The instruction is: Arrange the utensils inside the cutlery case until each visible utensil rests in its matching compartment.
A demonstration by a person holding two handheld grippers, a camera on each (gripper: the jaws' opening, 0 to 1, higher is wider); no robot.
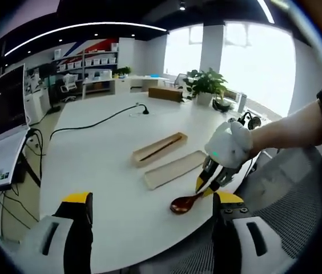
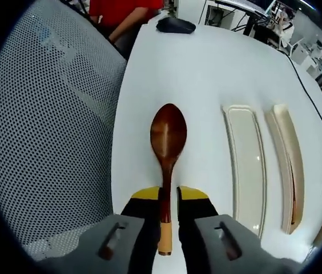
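One spoon (image 2: 168,137) clamped between the right hand-held gripper (image 2: 169,197) jaws.

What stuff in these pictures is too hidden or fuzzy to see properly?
- Right gripper view: the brown wooden spoon has its handle partly covered by the right gripper.
- Right gripper view: the far wooden tray hides its contents behind its wall.
- Left gripper view: the shelf boxes are too small.

spoons: one (image 2: 168,137), brown wood, near the desk's (image 1: 104,165) chair-side edge
case halves: two, a shallow lid (image 1: 175,169) and a deeper tray (image 1: 159,149), side by side mid-desk
chopsticks: dark sticks (image 1: 162,147) in the tray; number unclear
potted plants: one (image 1: 208,84), far desk edge
mesh chairs: one (image 2: 52,131)
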